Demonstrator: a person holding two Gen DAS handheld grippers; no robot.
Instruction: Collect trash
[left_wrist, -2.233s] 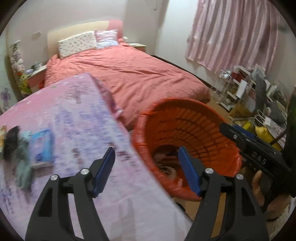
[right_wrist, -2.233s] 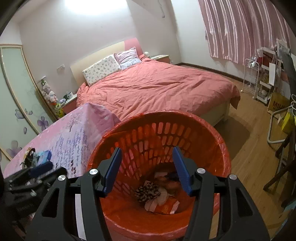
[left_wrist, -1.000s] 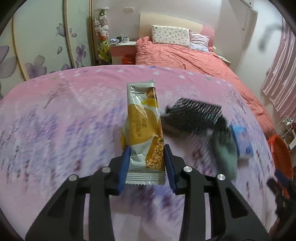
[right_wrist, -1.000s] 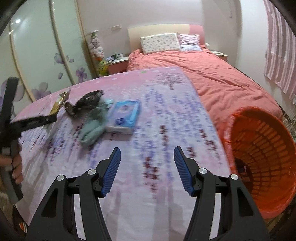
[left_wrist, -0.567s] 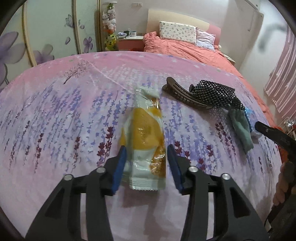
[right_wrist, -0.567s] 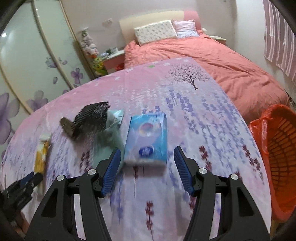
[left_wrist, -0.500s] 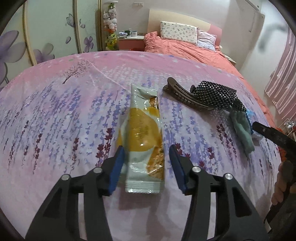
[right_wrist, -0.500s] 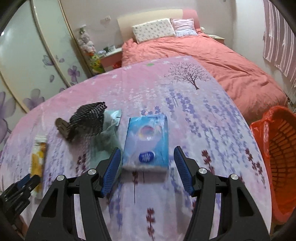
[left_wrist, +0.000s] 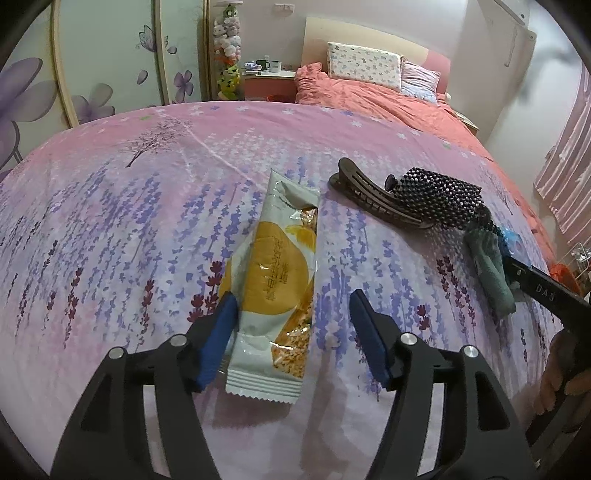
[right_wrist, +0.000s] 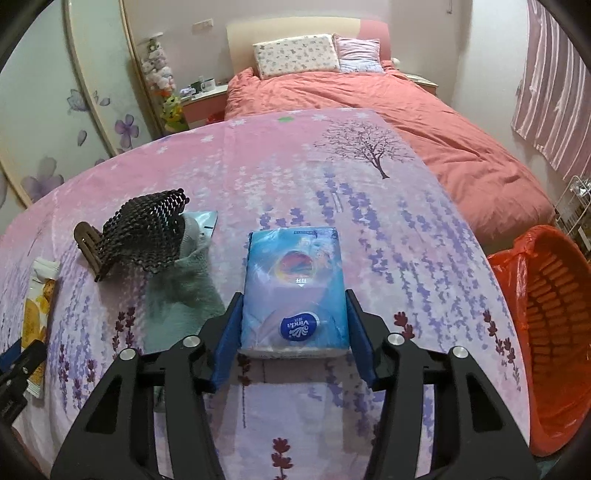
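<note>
Two hand-held grippers set over litter on a pink, lavender-printed tablecloth (left_wrist: 110, 229).

The left gripper (left_wrist: 291, 332) has its jaws apart and opening; the yellow-and-white foil snack wrapper (left_wrist: 273, 280) lies flat between them, its edge at the left pad and clear of the right one. The right gripper (right_wrist: 291, 328) is closing, its pads bracketing the near end of the blue soft tissue pack (right_wrist: 295, 288) at both flanks; firm pressure cannot be confirmed. Risks: the thin wrapper may slide along the cloth instead of lifting; the soft pack may buckle or pivot from its end grip before reaching the orange slatted plastic basket (right_wrist: 546, 325), well right of the jaws.
</note>
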